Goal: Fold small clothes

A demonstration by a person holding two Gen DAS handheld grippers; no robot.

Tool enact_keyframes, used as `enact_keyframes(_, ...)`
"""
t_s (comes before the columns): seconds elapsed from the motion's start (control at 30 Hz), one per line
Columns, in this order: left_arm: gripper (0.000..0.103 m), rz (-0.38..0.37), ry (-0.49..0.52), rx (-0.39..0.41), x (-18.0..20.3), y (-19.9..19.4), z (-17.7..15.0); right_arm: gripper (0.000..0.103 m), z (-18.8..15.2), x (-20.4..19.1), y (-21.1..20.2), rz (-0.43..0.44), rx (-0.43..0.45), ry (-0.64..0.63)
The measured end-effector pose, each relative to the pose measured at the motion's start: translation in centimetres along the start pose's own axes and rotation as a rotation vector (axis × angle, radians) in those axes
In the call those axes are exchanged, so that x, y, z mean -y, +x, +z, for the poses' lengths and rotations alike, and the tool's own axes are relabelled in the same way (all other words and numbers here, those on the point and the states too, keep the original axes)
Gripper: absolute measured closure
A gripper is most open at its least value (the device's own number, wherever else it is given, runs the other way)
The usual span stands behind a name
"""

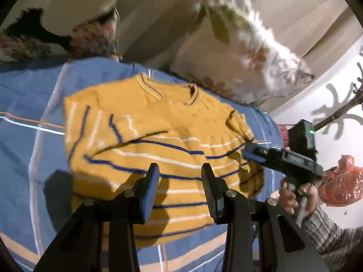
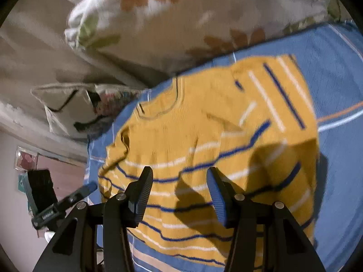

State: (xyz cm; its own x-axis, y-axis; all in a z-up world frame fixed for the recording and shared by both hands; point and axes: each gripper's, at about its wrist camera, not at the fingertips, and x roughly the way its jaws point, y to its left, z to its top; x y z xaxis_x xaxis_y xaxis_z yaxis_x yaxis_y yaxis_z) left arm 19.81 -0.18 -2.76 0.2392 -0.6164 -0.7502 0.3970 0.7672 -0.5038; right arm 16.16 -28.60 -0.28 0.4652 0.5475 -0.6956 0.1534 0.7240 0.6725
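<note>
Nearest my left lens, the left gripper (image 1: pixel 180 182) hangs with its jaws parted and nothing between them, just above the lower stripes of the yellow sweater (image 1: pixel 145 140). On my other feed the right gripper (image 2: pixel 180 191) is likewise spread open and empty over the sweater's hem side. White lettering shows on the right gripper's body in the left view and on the left gripper's body in the right view, but I cannot read either.

From the left view I see my right hand (image 1: pixel 297 196) wrapped around the right gripper's handle, a grey knit cuff at the wrist, the tool angled in toward the sweater's edge.

That sweater, yellow with blue and white stripes, lies flat on a blue bedsheet (image 1: pixel 27 104) crossed by white and orange lines; one sleeve is folded in over the body. Beyond the sweater's collar a floral pillow (image 1: pixel 240 52) leans against the beige headboard (image 1: pixel 154 13). Off the sweater's right side, past the bed's edge, sits a red plastic bag (image 1: pixel 342 181) by a white wall.
</note>
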Motion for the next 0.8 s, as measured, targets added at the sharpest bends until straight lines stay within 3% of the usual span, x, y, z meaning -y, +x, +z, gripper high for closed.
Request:
enact_keyframes(0.1,0.067,0.104,-0.083,0.016,-2.2,2.9,2.5,0.049,0.0,-0.1,0.6,-0.029,0.001,-0.023)
enact_keyframes(0.27,0.067,0.19,-0.224,0.079,-7.0,3.8,5.9,0.049,2.6,0.2,1.4,-0.095,0.04,-0.048)
enact_keyframes(0.33,0.067,0.27,-0.231,0.096,-8.2,3.9,6.7,0.05,4.0,0.6,2.0,-0.135,0.054,-0.05)
enact_keyframes(0.47,0.067,0.203,-0.343,0.098,-11.1,3.7,6.9,0.051,6.3,3.0,2.2,-0.25,0.107,-0.005)
enact_keyframes(0.53,0.067,0.166,-0.365,0.107,-11.6,3.3,6.7,0.057,7.2,4.9,1.6,-0.242,0.13,0.062)
enact_keyframes(0.67,0.067,0.131,-0.371,0.126,-11.5,1.6,6.4,0.054,8.2,6.0,-1.9,-0.279,0.235,0.121)
enact_keyframes(0.8,0.066,0.145,-0.344,0.165,-10.2,-1.3,5.3,0.054,7.1,6.9,-5.8,-0.237,0.261,0.161)
